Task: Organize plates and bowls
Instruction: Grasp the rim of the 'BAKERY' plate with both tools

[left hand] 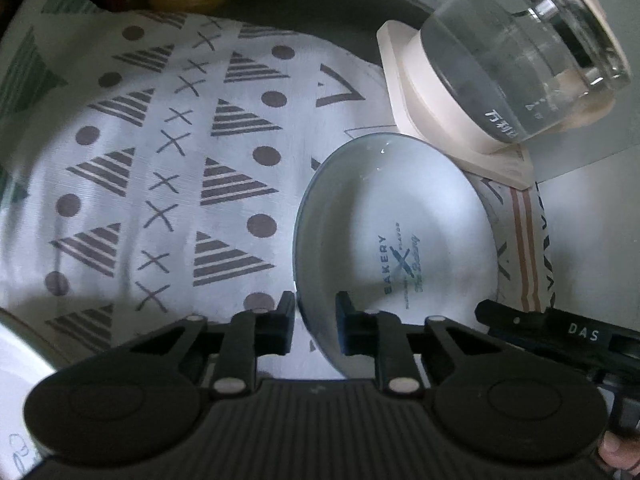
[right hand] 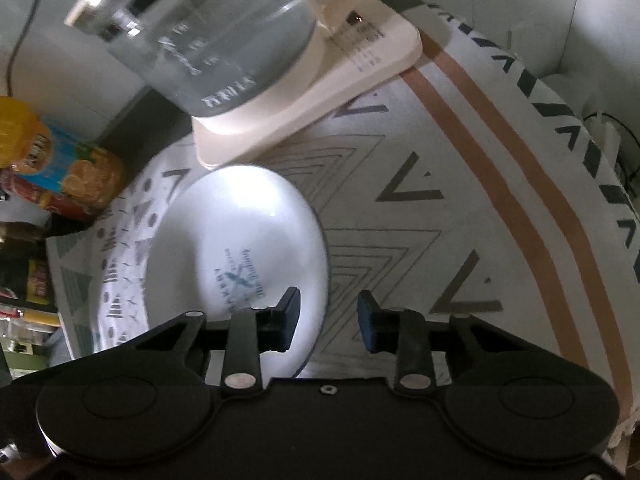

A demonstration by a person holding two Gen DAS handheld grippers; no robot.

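A white plate (left hand: 404,224) with a blue "BAKERY" print lies on the patterned tablecloth (left hand: 160,152). My left gripper (left hand: 316,322) is open, its fingers straddling the plate's near left rim. In the right wrist view the same plate (right hand: 240,240) lies left of centre. My right gripper (right hand: 328,320) is open, its left finger over the plate's right rim and its right finger over the cloth (right hand: 440,220). The right gripper's tip shows in the left wrist view at the right edge (left hand: 520,320). Another white dish's edge (left hand: 20,364) shows at the lower left.
A glass kettle (left hand: 524,48) on a cream base (left hand: 436,120) stands just behind the plate, also in the right wrist view (right hand: 208,40). Orange drink bottles and packets (right hand: 60,168) sit at the table's far side. A grey wall (left hand: 592,200) lies to the right.
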